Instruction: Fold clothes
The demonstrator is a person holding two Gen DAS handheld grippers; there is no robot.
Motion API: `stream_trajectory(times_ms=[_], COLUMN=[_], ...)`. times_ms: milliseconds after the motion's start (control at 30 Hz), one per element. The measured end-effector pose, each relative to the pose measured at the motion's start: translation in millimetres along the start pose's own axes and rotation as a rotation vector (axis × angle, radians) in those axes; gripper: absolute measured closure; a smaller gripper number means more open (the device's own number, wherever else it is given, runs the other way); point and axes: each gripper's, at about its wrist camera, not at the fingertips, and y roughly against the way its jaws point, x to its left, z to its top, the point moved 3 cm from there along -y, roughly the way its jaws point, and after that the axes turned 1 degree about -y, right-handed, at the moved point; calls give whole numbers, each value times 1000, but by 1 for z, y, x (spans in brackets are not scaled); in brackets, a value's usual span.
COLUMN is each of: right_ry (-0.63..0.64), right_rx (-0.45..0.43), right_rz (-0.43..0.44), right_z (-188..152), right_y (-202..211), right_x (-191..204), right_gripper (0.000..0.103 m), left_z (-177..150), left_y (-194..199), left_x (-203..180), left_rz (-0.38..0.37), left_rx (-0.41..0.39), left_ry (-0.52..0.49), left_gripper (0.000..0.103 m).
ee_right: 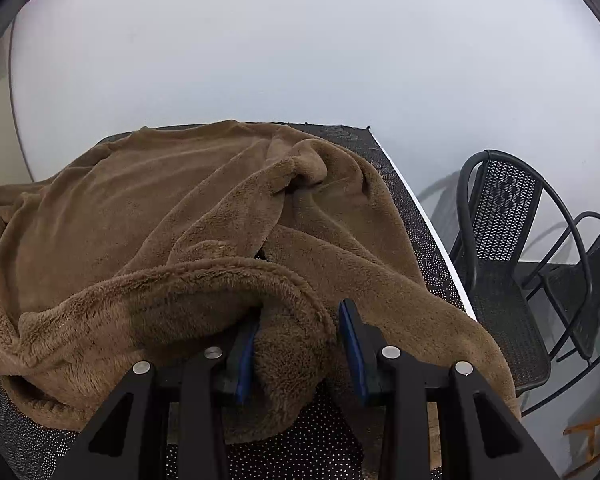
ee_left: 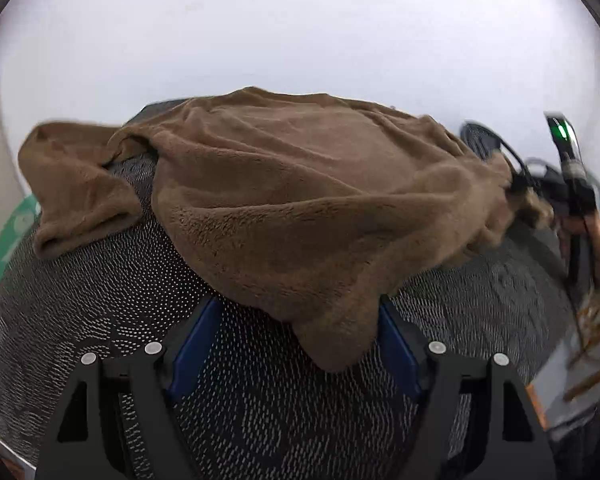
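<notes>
A brown fleece garment (ee_left: 300, 200) lies rumpled across a table (ee_left: 100, 300) covered in black cloth with small white dots. One sleeve-like part (ee_left: 76, 192) trails off to the left in the left wrist view, and a pointed corner of the fabric hangs toward the near edge.

The left claw (ee_left: 296, 316) is spread wide, its blue-padded fingers (ee_left: 196, 344) standing either side of that corner; the pads do not press on it.

The right claw (ee_right: 300, 340) sits at the garment's other near edge, with a thick fold of fleece bunched between its blue pads (ee_right: 352, 344). The left pad touches the fabric, but a gap seems to show at the right one, so I cannot tell whether it is pinching.

Beyond the table's right edge stand black metal chairs (ee_right: 500, 240) before a white wall (ee_right: 300, 40).
</notes>
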Motion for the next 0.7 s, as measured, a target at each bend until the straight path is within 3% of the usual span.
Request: stream_trajectory(times_ms=[133,300,533,700], right_ry=[13,38,47,116], right_rx=[2,-12,-26,-44], right_rz=[-7,-11,-5,-38], right_z=[-3,-3,-8,-20], right_y=[-1,2,9,24], right_x=[1,6,5,4], right_gripper=[65,60,60,59], left_z=[10,30,29,25], left_y=[7,16,-12,-13], left_x=[18,24,14,11], left_rz=[-69,-20,37,86], left_rx=[-49,-131,-15,-23], left_ry=[161,180,176,163], left_gripper=[31,31,31,32])
